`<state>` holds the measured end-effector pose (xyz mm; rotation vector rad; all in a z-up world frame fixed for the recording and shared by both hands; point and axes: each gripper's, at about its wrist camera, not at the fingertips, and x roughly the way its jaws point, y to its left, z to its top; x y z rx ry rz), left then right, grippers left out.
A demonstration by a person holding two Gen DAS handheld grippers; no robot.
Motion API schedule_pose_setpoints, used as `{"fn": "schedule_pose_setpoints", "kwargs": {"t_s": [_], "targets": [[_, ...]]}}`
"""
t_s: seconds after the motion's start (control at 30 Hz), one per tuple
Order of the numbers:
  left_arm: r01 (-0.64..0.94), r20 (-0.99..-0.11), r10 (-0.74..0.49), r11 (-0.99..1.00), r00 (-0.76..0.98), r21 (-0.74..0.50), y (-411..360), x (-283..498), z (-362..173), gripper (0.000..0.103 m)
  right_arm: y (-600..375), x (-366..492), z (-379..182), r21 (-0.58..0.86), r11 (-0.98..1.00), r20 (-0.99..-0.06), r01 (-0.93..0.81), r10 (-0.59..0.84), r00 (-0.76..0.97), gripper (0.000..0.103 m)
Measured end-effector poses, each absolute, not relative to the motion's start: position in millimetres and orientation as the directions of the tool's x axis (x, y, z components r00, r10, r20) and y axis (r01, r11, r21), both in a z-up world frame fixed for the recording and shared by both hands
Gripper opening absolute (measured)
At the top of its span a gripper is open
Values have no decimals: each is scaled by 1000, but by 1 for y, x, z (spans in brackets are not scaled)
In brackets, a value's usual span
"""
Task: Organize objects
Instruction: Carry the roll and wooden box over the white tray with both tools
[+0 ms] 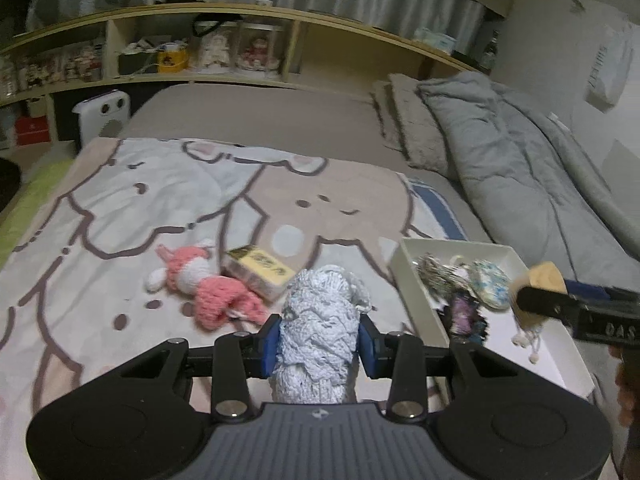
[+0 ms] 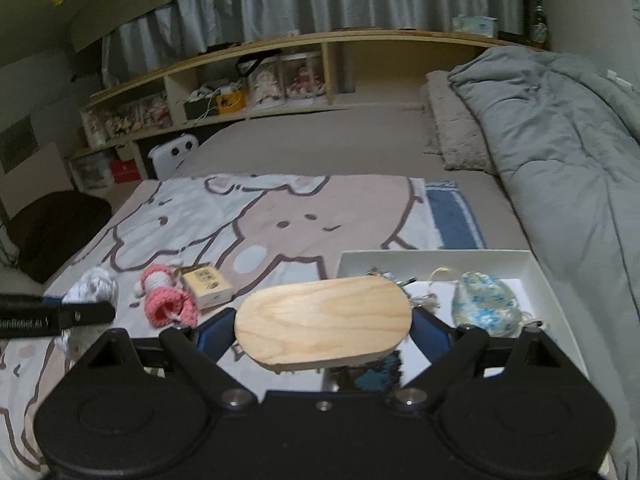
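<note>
My left gripper (image 1: pixel 318 342) is shut on a pale blue-white knitted bundle (image 1: pixel 320 328), held above the cartoon blanket (image 1: pixel 120 200). My right gripper (image 2: pixel 322 330) is shut on a wooden oval brush (image 2: pixel 324 318), gripped by its two ends and held over the near left part of the white tray (image 2: pixel 532 264). In the left wrist view that brush (image 1: pixel 540 280) and the right gripper (image 1: pixel 560 304) hang above the tray (image 1: pixel 400 264). A pink knitted doll (image 1: pixel 208 292) and a small yellow box (image 1: pixel 260 270) lie on the blanket. The tray holds a floral pouch (image 2: pixel 486 300), keys and a dark item.
A grey duvet (image 2: pixel 568 152) is piled along the right of the bed. Wooden shelves (image 2: pixel 280 80) with figurines run behind the bed. A white appliance (image 1: pixel 102 116) stands at the bed's far left, and a dark chair (image 2: pixel 52 232) sits to the left.
</note>
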<state>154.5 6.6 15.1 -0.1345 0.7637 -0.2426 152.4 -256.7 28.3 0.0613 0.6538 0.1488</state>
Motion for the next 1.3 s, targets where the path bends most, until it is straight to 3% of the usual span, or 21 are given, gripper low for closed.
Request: {"fn": "schedule_pose_setpoints", "kwargs": {"t_s": [0.43,0.83,1.1,1.3], "targets": [[373,-695,-414,901,588,-221,-99,161,1,41,-323,178,13,109,994,-634,29,47,772,92],[571,-749,-525,785,404,-242,-187,181,-33,41,-371,213,-28,195,972,-712,131,48,701,92],[664,-784,-542,710,302,-235,-223,195,-61,41,-370,237,-60,154,977,-756,148,20,654,92],[704,-796,-549,670,255,-236,-229,212,-76,41,-362,248,-72,203,976,-761,83,103,640,93]]}}
